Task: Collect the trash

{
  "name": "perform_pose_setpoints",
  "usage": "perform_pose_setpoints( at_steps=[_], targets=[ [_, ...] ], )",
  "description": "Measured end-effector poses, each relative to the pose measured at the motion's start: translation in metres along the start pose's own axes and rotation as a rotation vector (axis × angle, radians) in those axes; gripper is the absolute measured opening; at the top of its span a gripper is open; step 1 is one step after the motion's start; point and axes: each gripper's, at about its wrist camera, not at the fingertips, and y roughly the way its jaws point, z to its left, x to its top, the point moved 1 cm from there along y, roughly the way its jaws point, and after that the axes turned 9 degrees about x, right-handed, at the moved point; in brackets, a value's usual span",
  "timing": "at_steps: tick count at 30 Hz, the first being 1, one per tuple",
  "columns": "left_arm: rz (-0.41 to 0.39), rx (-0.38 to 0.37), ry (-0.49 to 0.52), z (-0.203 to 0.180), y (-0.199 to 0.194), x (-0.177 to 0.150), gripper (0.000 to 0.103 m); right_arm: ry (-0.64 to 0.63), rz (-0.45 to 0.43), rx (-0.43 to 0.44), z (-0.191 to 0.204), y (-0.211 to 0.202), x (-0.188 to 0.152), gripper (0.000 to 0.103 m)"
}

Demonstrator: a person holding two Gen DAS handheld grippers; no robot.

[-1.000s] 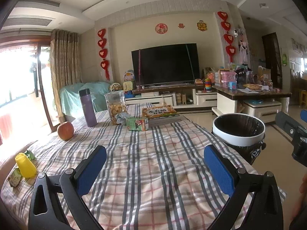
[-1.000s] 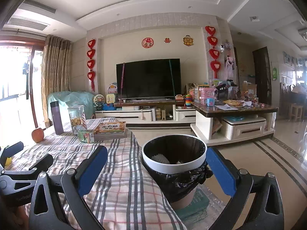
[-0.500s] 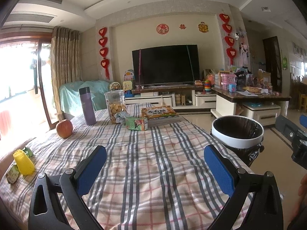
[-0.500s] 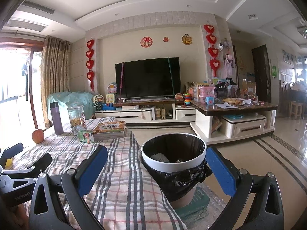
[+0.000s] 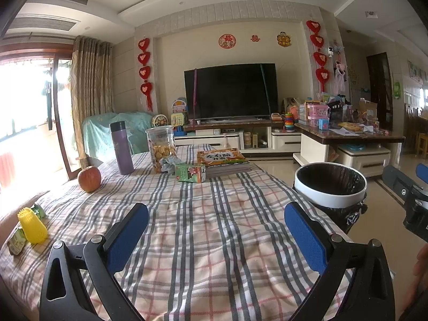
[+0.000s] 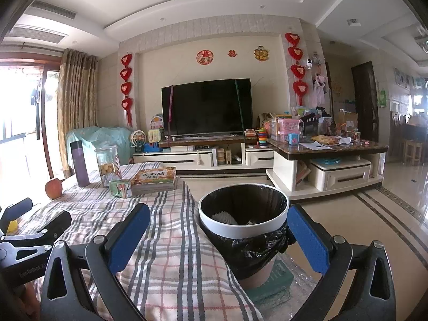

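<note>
Left gripper (image 5: 216, 230): lower centre of the left view, jaws spread wide, nothing between the blue pads, hovering over the checked tablecloth (image 5: 214, 240). Right gripper (image 6: 218, 230): lower centre of the right view, jaws likewise wide apart and empty, framing the trash bin (image 6: 243, 214). Trash bin: white rim, black liner, standing on the floor just beside the table's edge at lower centre of the right view; some pale scraps lie inside. Candidate trash, left view: crumpled wrapper (image 5: 168, 163) at centre frame, touching the biscuit jar (image 5: 161, 147); green carton (image 5: 190, 173) just right of it, beside the stack of books (image 5: 223, 160); small green packets (image 5: 16, 240) at the lower left edge next to a yellow cone-shaped object (image 5: 32, 224). Whether the carton is empty cannot be told. Other items, unlikely trash: apple (image 5: 89, 178), purple flask (image 5: 121, 147), both left of centre. Step in hand, by judgement: between pickups, choosing a target. Next move calls for: reaching one gripper to a wrapper or packet, closing on the thin, light material low against the cloth without snagging fabric, then carrying it over the bin's rim.
</note>
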Motion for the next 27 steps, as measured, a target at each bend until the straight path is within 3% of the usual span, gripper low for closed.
perform_pose_setpoints(
  at_steps=[27],
  targets=[
    [-0.001,-0.001,-0.001,-0.0011,0.0008,-0.0003,0.103,0.002,0.002,0.003,0.0036,-0.0011,-0.0014,0.103]
  ],
)
